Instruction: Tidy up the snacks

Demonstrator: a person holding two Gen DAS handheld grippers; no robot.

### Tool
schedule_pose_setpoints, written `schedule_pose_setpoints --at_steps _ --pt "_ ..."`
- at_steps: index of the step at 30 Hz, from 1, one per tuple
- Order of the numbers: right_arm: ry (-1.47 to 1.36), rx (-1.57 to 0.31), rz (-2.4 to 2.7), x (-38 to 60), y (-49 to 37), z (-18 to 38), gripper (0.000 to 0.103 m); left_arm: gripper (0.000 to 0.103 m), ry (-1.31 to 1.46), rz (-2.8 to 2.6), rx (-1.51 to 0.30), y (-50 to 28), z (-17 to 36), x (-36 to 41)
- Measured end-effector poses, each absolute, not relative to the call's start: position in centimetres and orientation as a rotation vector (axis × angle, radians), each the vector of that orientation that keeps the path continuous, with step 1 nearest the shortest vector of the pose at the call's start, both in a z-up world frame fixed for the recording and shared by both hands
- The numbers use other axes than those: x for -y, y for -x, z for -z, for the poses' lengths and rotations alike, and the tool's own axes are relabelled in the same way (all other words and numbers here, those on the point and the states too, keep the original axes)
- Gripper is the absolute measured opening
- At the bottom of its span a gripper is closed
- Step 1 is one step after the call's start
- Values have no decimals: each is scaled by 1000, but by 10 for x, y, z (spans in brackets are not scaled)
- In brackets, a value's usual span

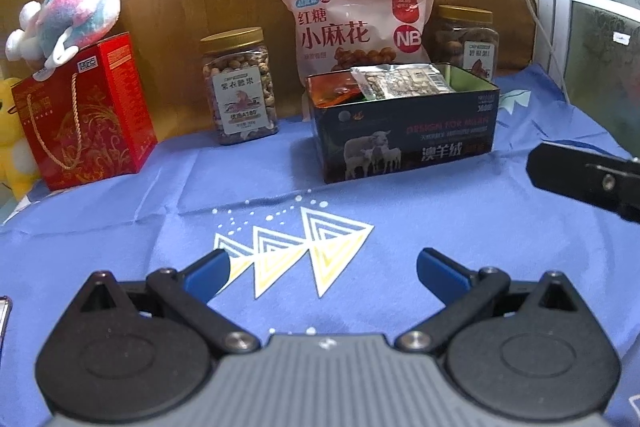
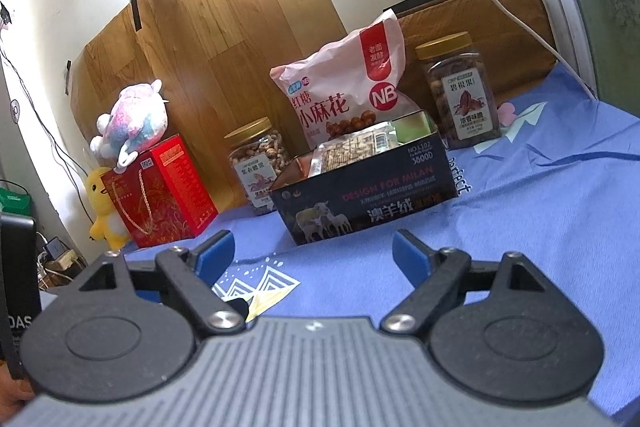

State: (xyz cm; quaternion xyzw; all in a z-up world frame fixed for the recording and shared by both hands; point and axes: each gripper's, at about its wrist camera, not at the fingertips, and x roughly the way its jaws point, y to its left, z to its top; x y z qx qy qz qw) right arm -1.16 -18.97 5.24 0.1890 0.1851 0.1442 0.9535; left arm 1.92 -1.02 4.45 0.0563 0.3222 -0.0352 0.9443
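Both grippers hover empty over the blue-clothed table, the left gripper and right gripper each with fingers wide apart. At twelve o'clock the dark tin box already holds snack packets, presumably the collecting spot; the pink bag leans behind it, nut jars flanking.

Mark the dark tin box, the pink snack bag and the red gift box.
dark tin box (image 1: 404,143), left wrist view, front wall.
pink snack bag (image 1: 352,23), left wrist view, printed front.
red gift box (image 2: 160,195), right wrist view, front face.
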Motion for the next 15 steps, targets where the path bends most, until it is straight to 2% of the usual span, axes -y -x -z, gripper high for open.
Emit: schedule_pose_setpoints --at_steps 15 --pt "-394 -373 -275 193 15 -51 89 103 -118 52 -676 -21 -40 9"
